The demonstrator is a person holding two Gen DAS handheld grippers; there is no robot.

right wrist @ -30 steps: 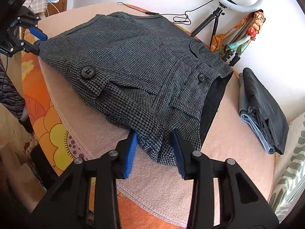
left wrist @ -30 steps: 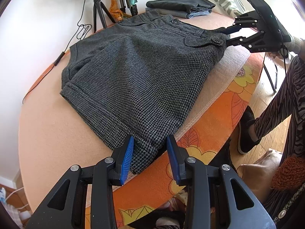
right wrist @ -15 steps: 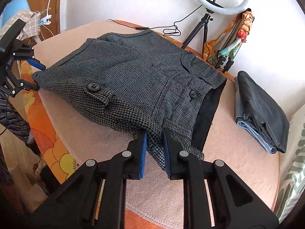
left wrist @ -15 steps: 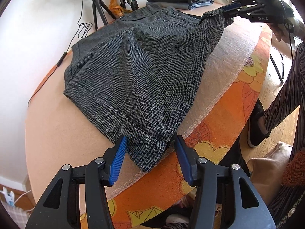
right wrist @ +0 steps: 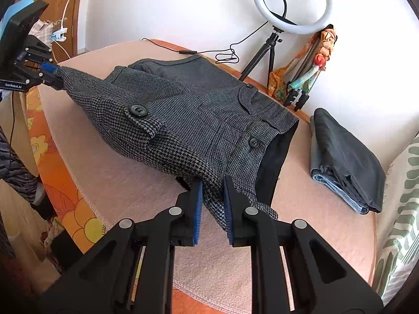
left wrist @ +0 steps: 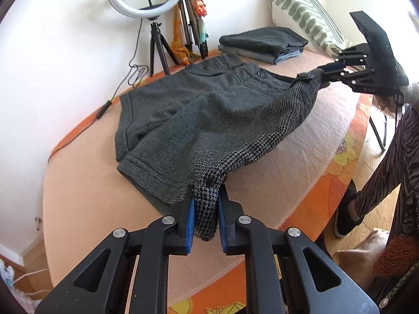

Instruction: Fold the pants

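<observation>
Grey houndstooth shorts (left wrist: pixel 209 115) lie on a pink-covered table (left wrist: pixel 86 191). My left gripper (left wrist: pixel 206 209) is shut on the near leg hem corner and holds it lifted. My right gripper (right wrist: pixel 212 196) is shut on the near waistband corner and lifts it too; it also shows in the left wrist view (left wrist: pixel 327 72). The near edge of the shorts (right wrist: pixel 167 141) hangs taut between the two grippers, above the table. The far half rests flat. The left gripper shows in the right wrist view (right wrist: pixel 56 76) at far left.
A stack of folded dark and denim clothes (right wrist: pixel 345 157) lies at the table's far end. A ring light on a tripod (right wrist: pixel 290 2) and its cable stand by the wall. A striped pillow (left wrist: pixel 303 18) is behind. An orange flowered cloth (left wrist: pixel 330 178) hangs over the table's edge.
My left gripper has closed on the hem corner and lifted it. My right gripper, shut on the waistband since half a second ago, has risen further, and the near edge has come off the table.
</observation>
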